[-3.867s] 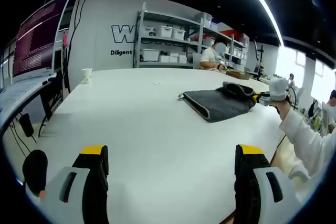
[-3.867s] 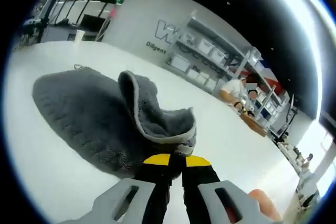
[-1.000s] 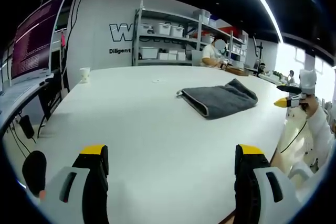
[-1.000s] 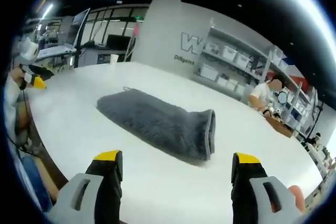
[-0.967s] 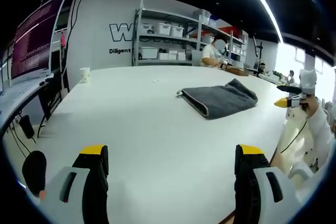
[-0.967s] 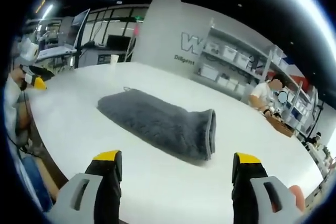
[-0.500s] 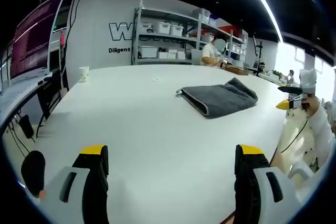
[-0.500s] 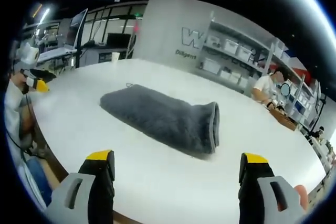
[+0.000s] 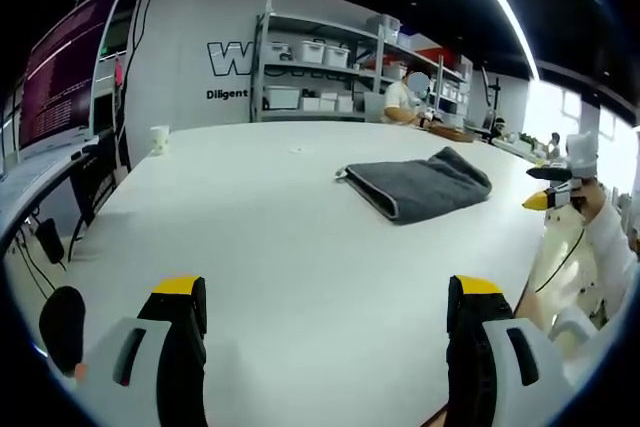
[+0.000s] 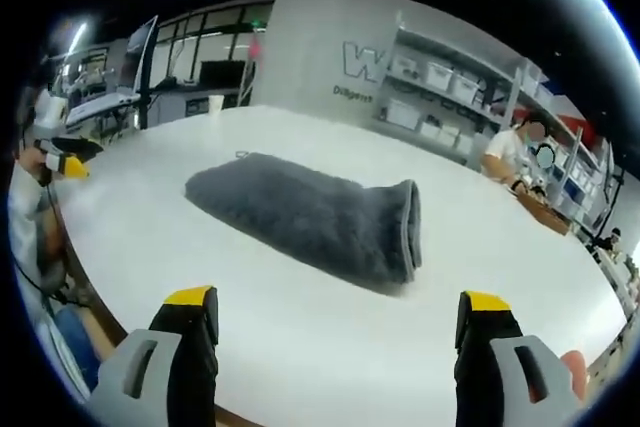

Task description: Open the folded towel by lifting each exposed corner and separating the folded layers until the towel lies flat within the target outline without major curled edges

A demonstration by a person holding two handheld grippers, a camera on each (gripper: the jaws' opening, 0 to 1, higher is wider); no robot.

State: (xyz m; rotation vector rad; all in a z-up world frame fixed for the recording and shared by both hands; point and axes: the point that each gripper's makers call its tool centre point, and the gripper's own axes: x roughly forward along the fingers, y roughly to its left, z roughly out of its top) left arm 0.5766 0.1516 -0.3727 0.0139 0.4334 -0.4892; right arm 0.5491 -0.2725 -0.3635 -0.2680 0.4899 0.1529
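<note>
Grey towel [image 10: 310,215] still folded, mid white table [image 10: 300,337], nearer far edge in left gripper view. Right gripper [image 10: 340,347] jaws wide apart, empty, just short of towel; left gripper [image 9: 325,337] same, well back. Between grabs, prob. Next: close in on exposed corner, lift, peel layer open.

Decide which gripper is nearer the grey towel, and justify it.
Right. The right gripper faces the grey towel from close by; the left gripper is well back across the white table.
</note>
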